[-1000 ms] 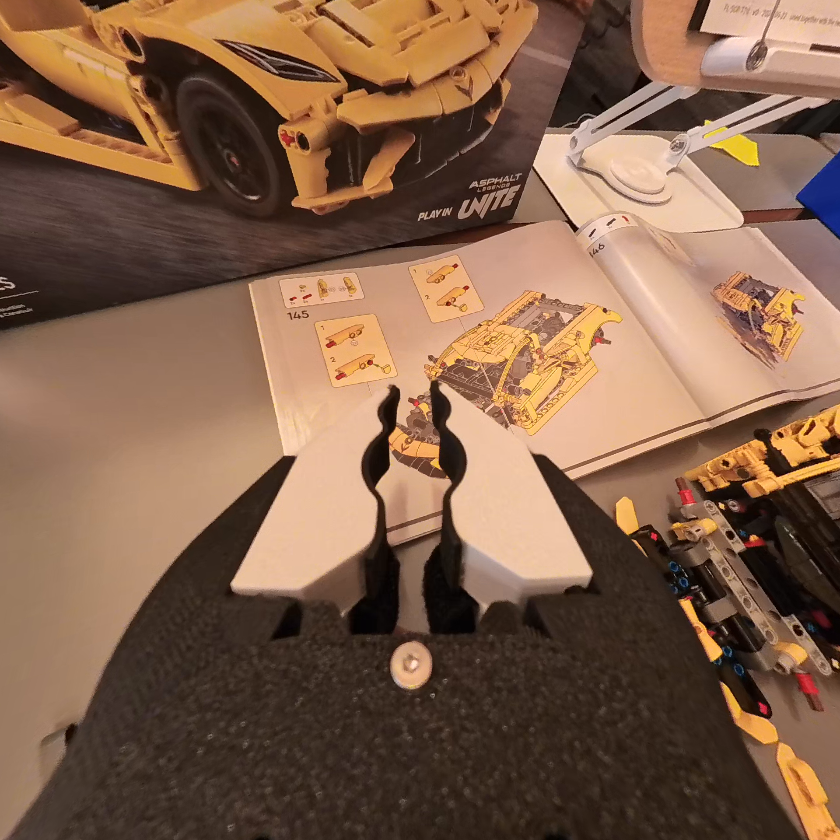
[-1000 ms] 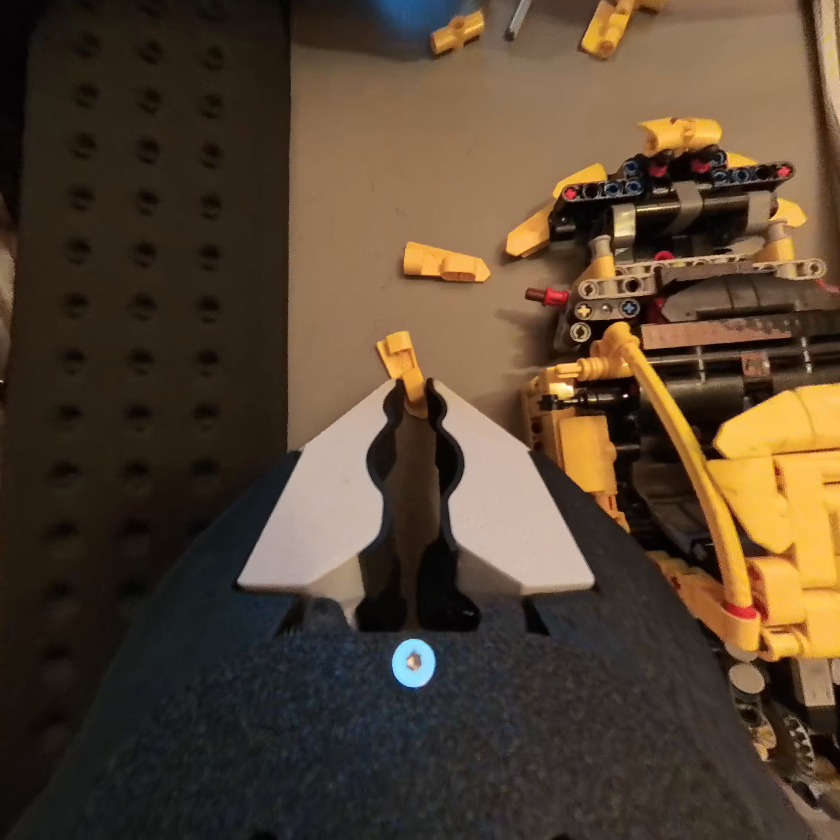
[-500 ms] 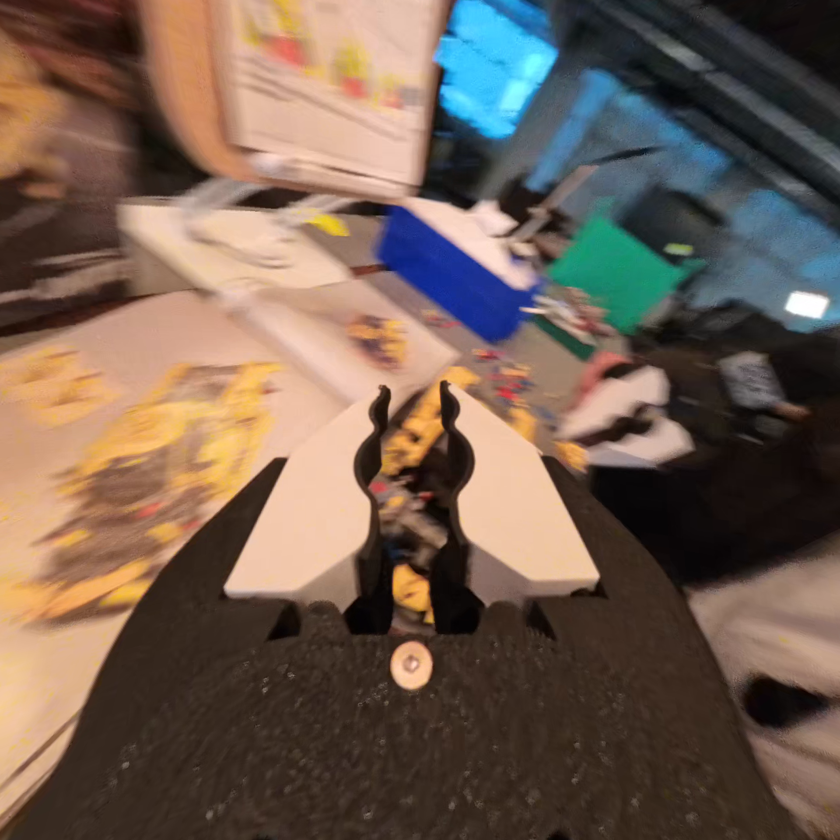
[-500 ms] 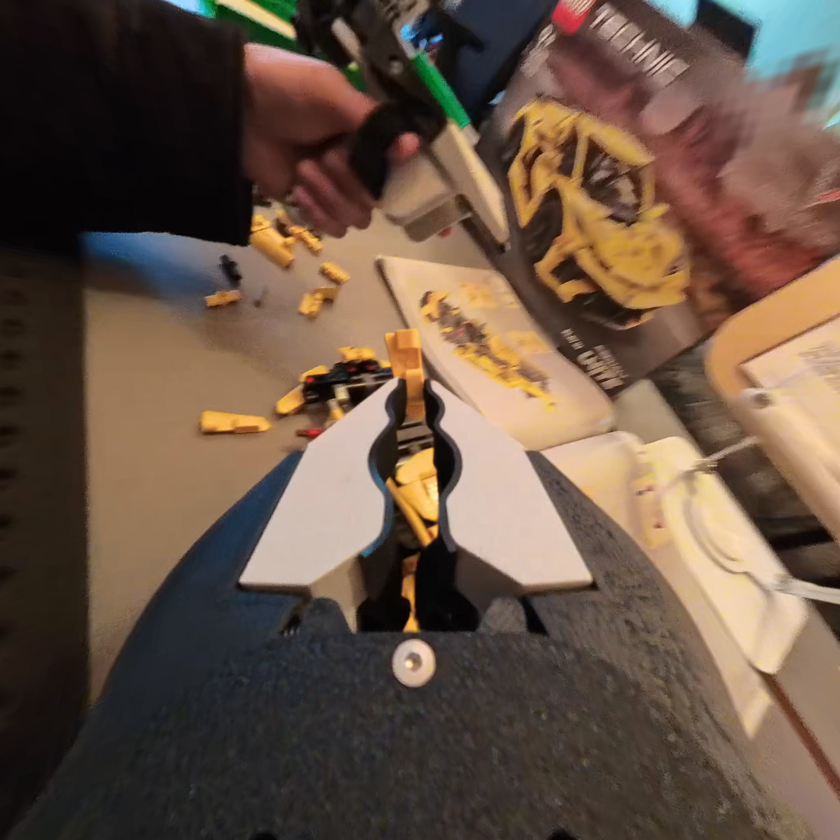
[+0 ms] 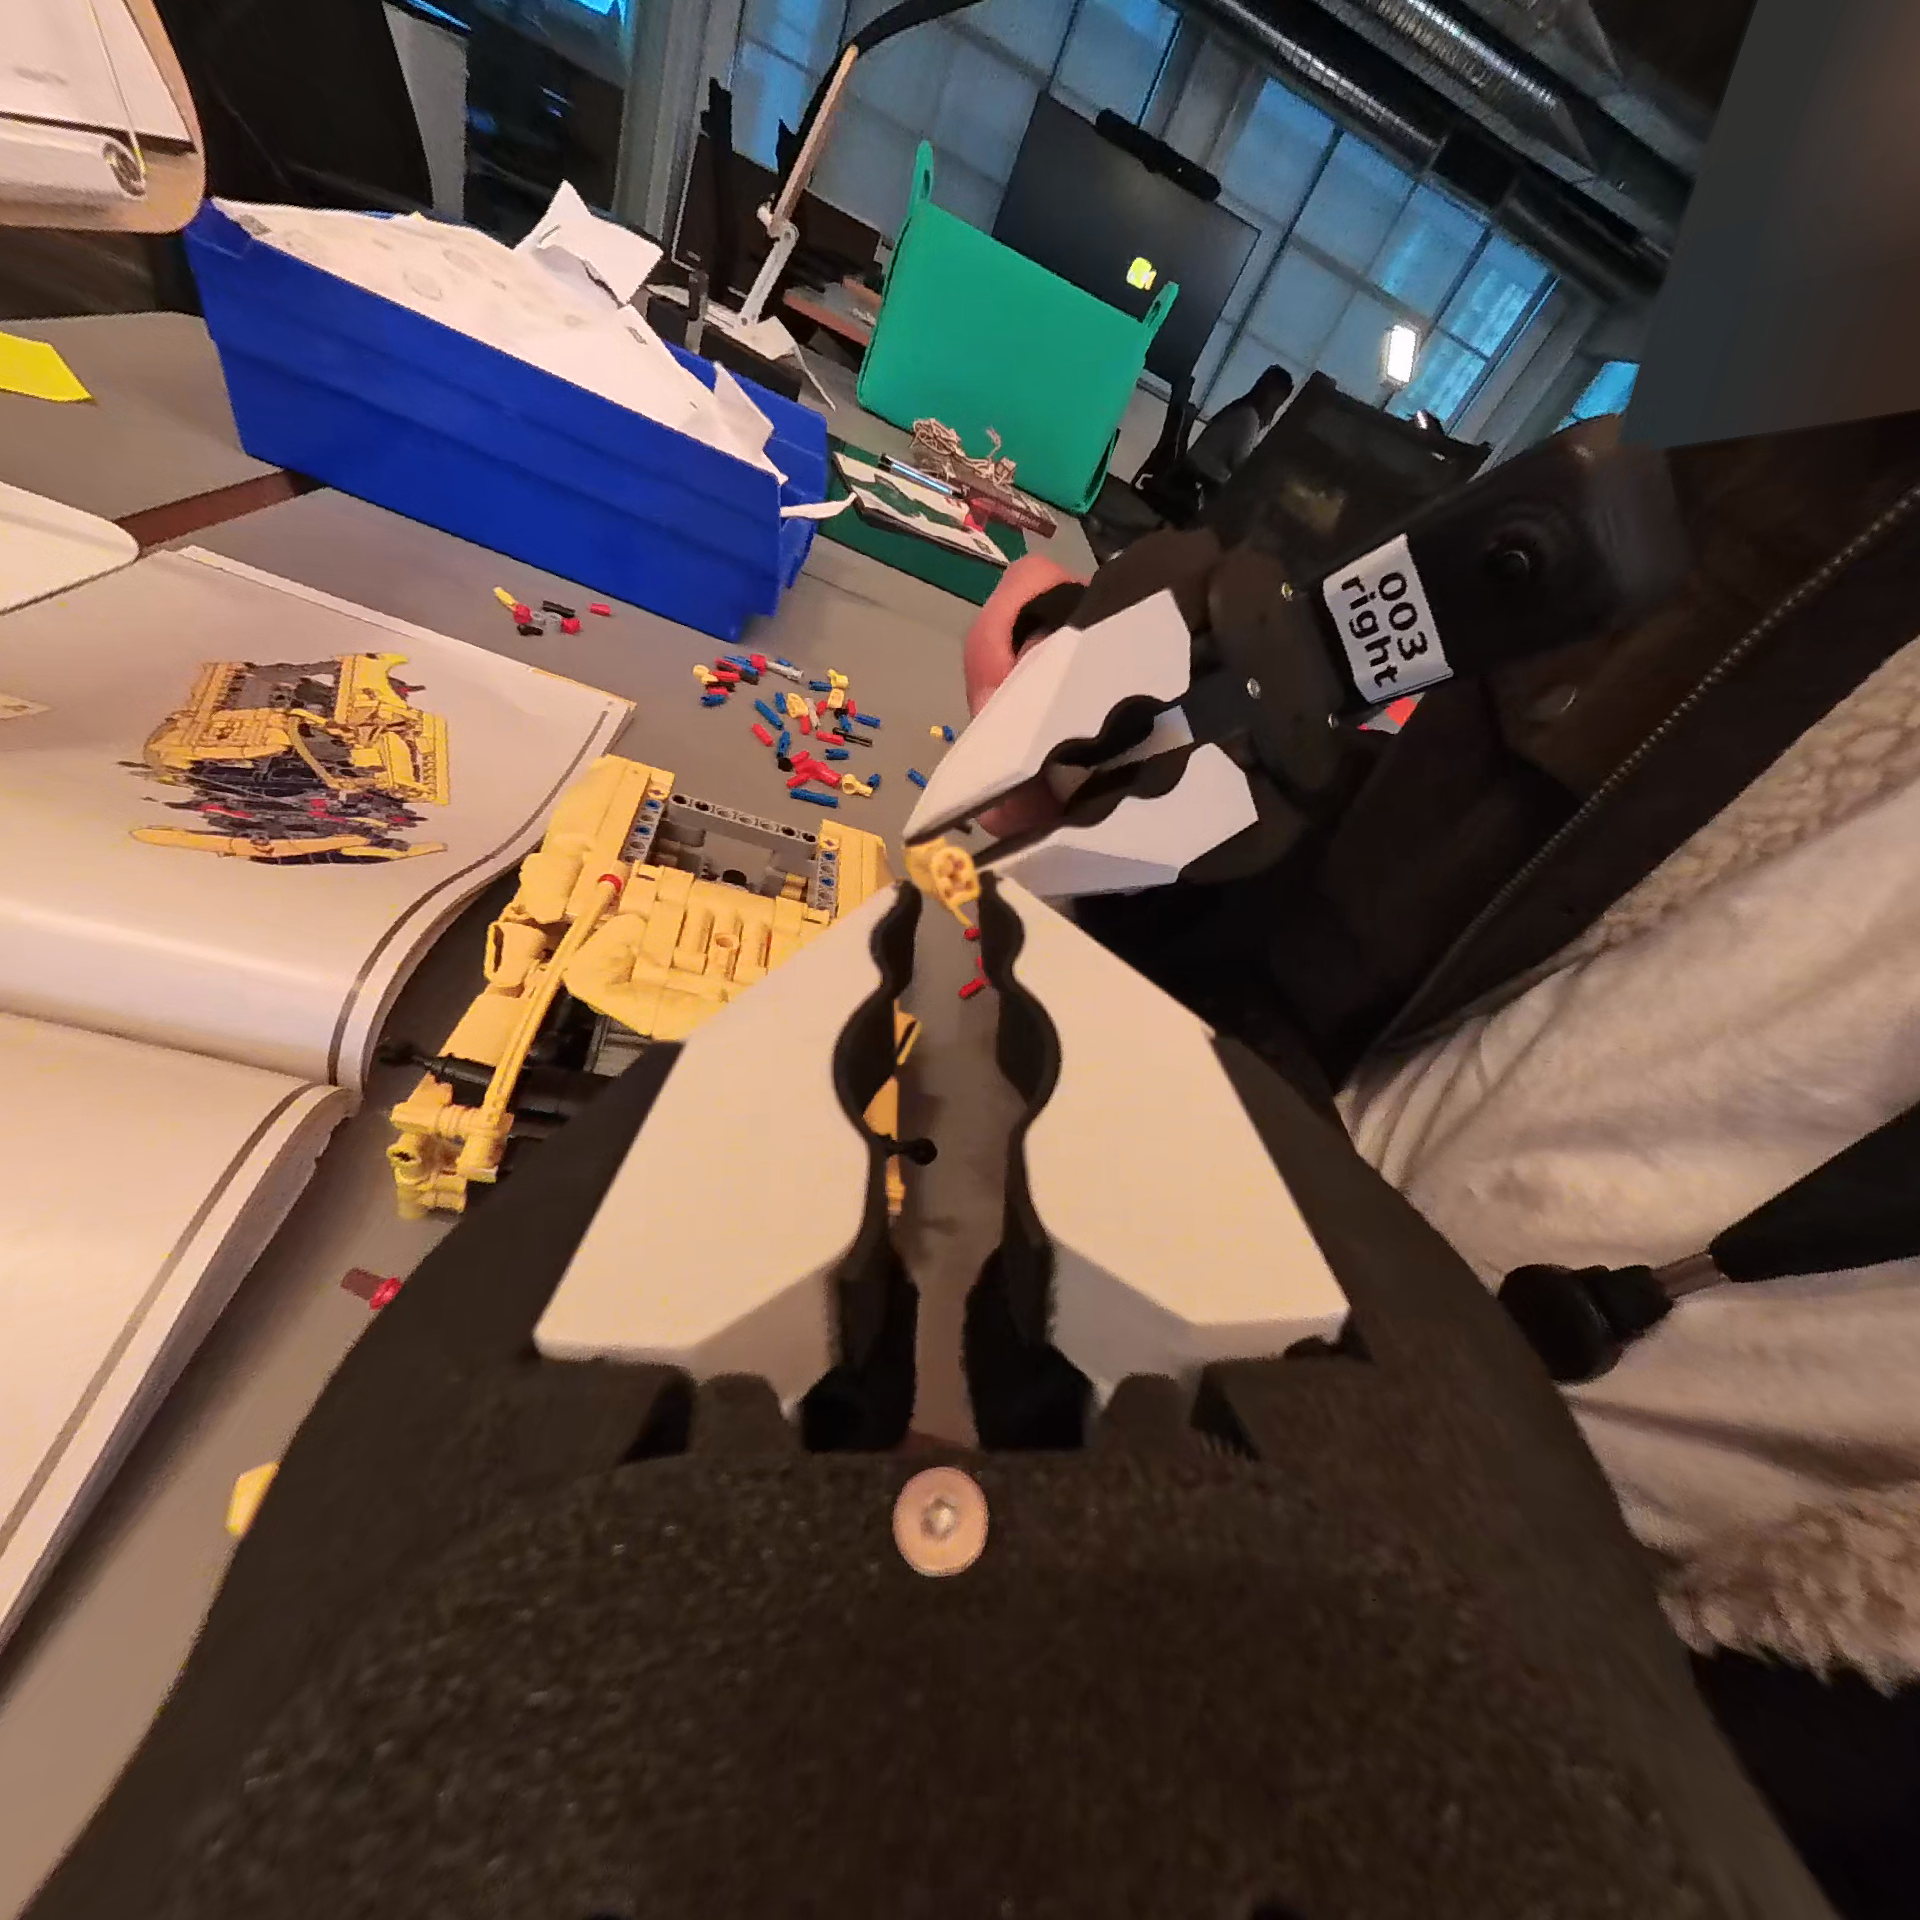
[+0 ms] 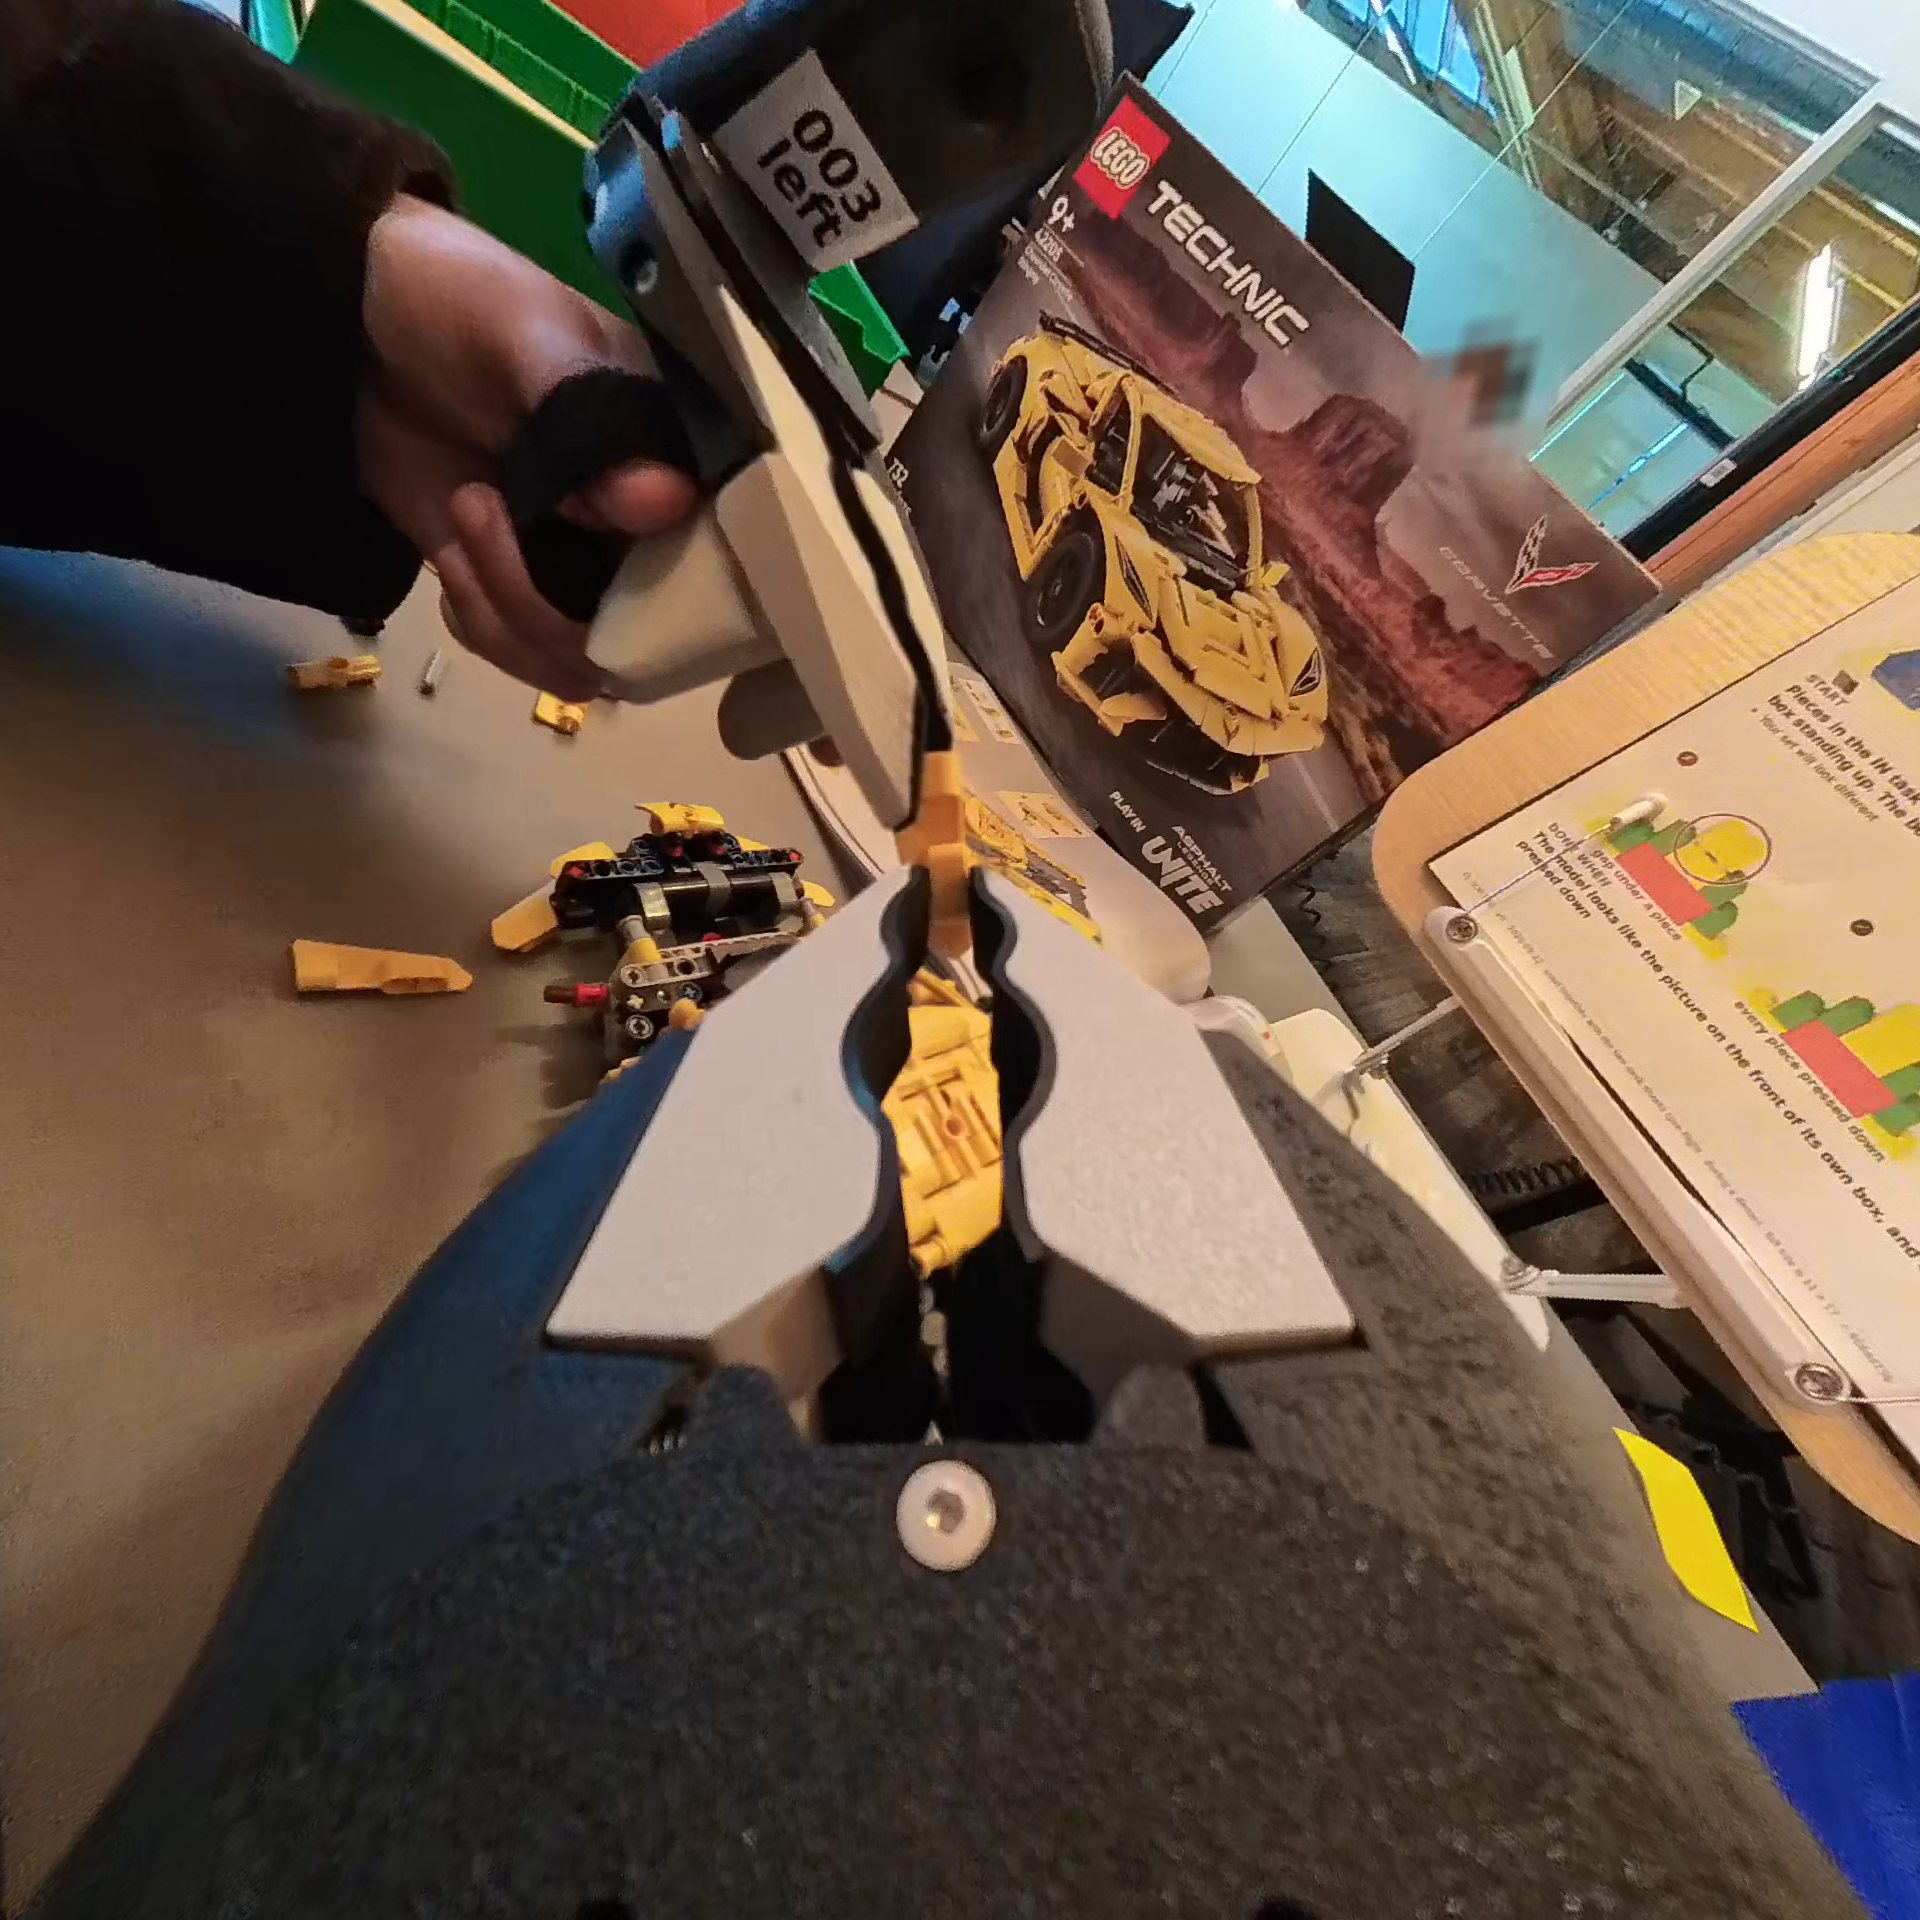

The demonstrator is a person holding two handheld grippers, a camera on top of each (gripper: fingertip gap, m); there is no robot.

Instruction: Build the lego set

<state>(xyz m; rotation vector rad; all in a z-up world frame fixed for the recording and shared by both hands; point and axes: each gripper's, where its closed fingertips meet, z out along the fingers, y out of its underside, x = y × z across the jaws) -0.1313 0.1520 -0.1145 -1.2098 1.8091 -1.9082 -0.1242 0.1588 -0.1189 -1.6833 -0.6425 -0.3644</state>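
Both hand-held grippers raised, sharing yellow piece (image 6: 940,831).

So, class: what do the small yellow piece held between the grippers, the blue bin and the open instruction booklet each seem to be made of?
Small yellow piece: apparently hard moulded plastic, with crisp edges and a slight sheen.
Blue bin: probably rigid plastic, one even colour with a stepped moulded wall.
Instruction booklet: printed paper, likely semi-gloss, since its pages curve at the spine and catch soft light.
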